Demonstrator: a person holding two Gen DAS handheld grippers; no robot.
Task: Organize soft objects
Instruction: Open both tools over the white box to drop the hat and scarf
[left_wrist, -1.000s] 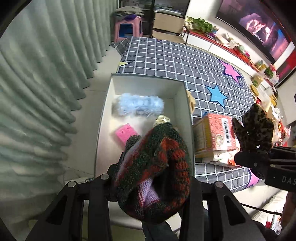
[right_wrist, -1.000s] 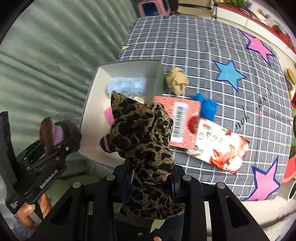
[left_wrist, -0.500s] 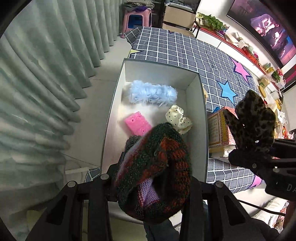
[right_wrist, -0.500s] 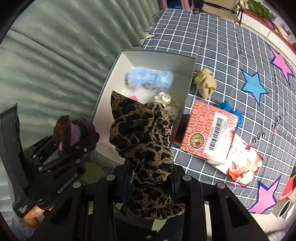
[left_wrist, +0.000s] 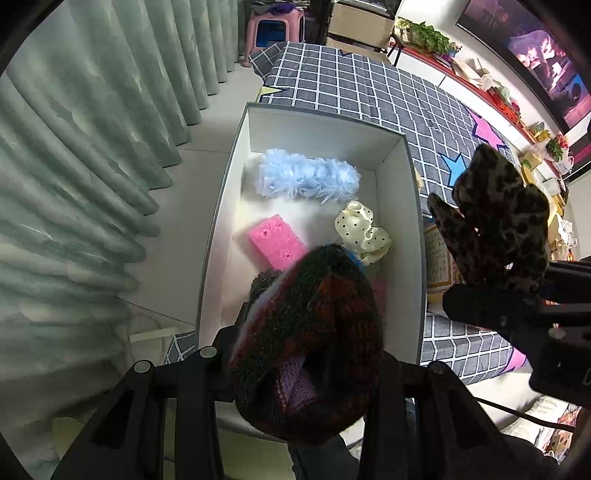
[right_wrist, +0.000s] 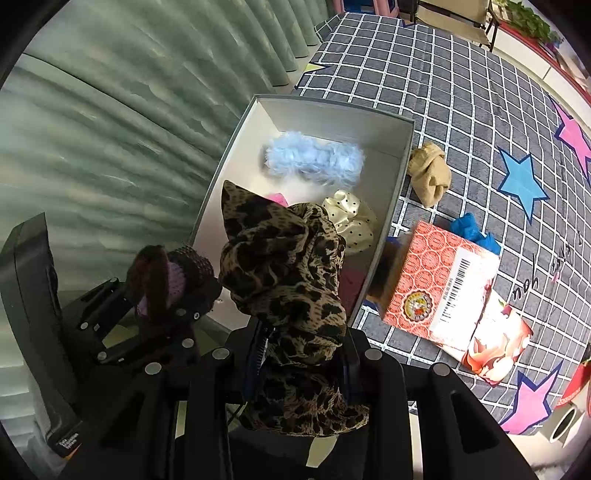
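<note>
My left gripper (left_wrist: 306, 350) is shut on a striped knitted piece (left_wrist: 310, 339) in red, green and purple, held above the near end of an open white box (left_wrist: 229, 206). My right gripper (right_wrist: 301, 347) is shut on a leopard-print cloth (right_wrist: 284, 273), also seen as the leopard-print cloth (left_wrist: 491, 221) at the box's right side. Inside the box lie a fluffy light-blue item (left_wrist: 306, 177), a pink sponge (left_wrist: 275, 242) and a cream polka-dot scrunchie (left_wrist: 364, 230). A tan cloth (right_wrist: 430, 177) and a blue cloth (right_wrist: 472, 230) lie on the checked bed cover.
The box sits at the edge of a grey checked cover with stars (right_wrist: 480, 110). Red patterned cartons (right_wrist: 439, 284) lie right of the box. Green curtains (left_wrist: 74, 166) hang on the left. A pink stool (left_wrist: 275, 26) and shelves stand beyond the bed.
Both grippers have shifted left over the box with their loads. The box's inside now shows more fully, with the pink sponge and the scrunchie uncovered.
</note>
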